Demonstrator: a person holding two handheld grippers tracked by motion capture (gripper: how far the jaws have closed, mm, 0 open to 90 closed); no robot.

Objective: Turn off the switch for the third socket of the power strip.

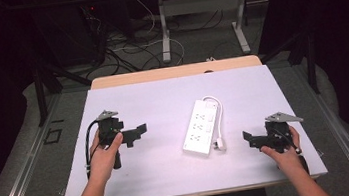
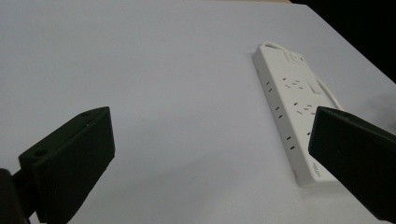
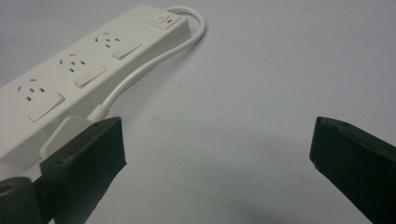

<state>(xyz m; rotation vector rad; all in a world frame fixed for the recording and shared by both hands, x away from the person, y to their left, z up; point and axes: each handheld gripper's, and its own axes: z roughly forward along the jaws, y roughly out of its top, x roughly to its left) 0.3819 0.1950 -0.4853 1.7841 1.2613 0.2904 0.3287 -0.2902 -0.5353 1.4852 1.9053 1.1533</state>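
Plastic power strip lies mid-table between both grippers, cord looped beside it, plug probably loose. It looks rigid, light and slick; take it across the narrow body. Left gripper and right gripper both stand wide apart, empty.

Your white power strip lies flat on the table, angled slightly, between the hands. Its cord loops from the far end down the right side to the plug.
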